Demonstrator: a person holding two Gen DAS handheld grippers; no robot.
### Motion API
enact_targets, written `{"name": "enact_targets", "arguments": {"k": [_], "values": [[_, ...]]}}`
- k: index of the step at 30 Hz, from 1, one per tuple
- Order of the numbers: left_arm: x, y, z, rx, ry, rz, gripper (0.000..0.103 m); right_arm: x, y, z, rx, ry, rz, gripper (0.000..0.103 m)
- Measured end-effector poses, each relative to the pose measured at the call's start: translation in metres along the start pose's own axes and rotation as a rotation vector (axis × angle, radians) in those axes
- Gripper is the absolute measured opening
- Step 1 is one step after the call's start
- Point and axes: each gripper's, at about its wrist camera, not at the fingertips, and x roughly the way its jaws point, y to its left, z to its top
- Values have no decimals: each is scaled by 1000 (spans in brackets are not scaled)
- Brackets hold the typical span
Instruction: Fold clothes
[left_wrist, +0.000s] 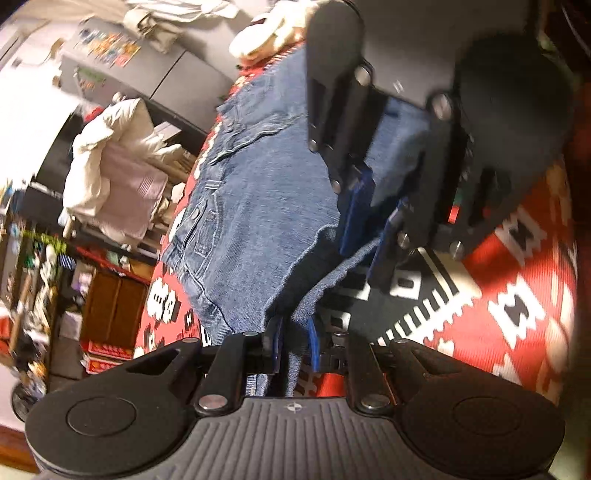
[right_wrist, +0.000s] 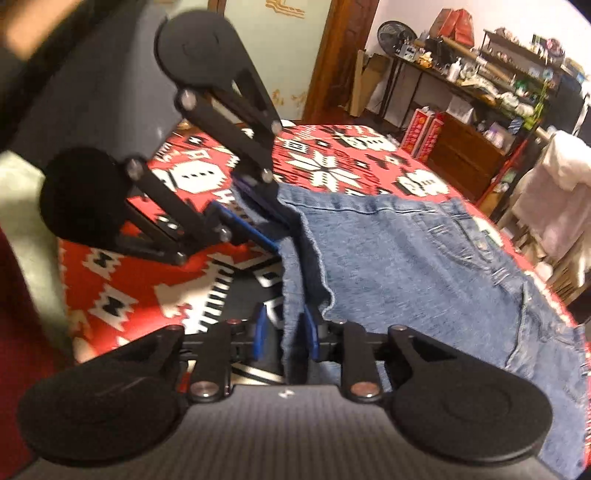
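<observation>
On my left gripper (left_wrist: 293, 350) the blue-padded jaws are pinched on the hem edge of the faded blue denim jeans (left_wrist: 251, 192); the cloth runs straight up between the pads and lifts off the surface. My right gripper (right_wrist: 284, 341) has its blue pads closed on another stretch of the same hem, a strip of denim hanging down between them. In the right wrist view my left gripper shows again at the upper left, its pads gripping the hem where the fabric bunches into a fold. In the left wrist view my right gripper fills the upper right, tilted and gripping the denim edge there too.

Between the two grips the hem sags a little and its frayed edge curls. Beyond that, the jeans spread flat away from both grippers, with seams, a pocket and rivets visible toward the far end.

The jeans lie on a red woven blanket with white and black geometric patterns (right_wrist: 332, 162), which covers what I take to be a bed, though the blur makes that hard to confirm. Past the blanket's edge I see a pile of pale cream and pink clothing (left_wrist: 118, 170) draped over something, a dark wooden cabinet (right_wrist: 465, 155), and cluttered shelves (right_wrist: 517, 70) along the wall. A black fan (right_wrist: 393, 37) stands near a wooden door frame.
</observation>
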Motion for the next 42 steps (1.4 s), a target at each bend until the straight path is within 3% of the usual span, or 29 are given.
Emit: {"name": "enact_targets", "arguments": {"k": [2, 7, 12, 13, 14, 15, 24, 31, 35, 39, 42], "values": [[-2, 0, 1, 0, -4, -6, 16, 2, -3, 1, 5, 0, -19, 2], [-6, -7, 12, 47, -39, -35, 20, -4, -13, 5, 82, -15, 30, 2], [-1, -27, 14, 167, -22, -34, 23, -9, -9, 9, 69, -14, 51, 2], [1, -30, 13, 185, -14, -30, 22, -9, -8, 9, 66, -14, 52, 2], [2, -30, 12, 189, -9, -30, 14, -7, -8, 10, 69, -12, 54, 2], [1, -29, 11, 183, -5, -32, 3, -7, -8, 10, 72, -10, 57, 2], [-4, -25, 5, 139, 18, -90, 3, -2, -2, 5, 45, 23, 81, 4], [-12, -24, -7, 127, 69, -107, 6, -30, -17, 4, 121, 28, 186, 6], [-20, -13, -24, 85, 103, -80, 6, -49, -36, 5, 174, -2, 165, 6], [-23, 5, -26, -9, 94, -29, 10, -32, -53, 0, 252, 32, 126, 8], [-20, 3, -19, -4, 68, -21, 12, -17, -47, -4, 247, 59, 148, 8]]}}
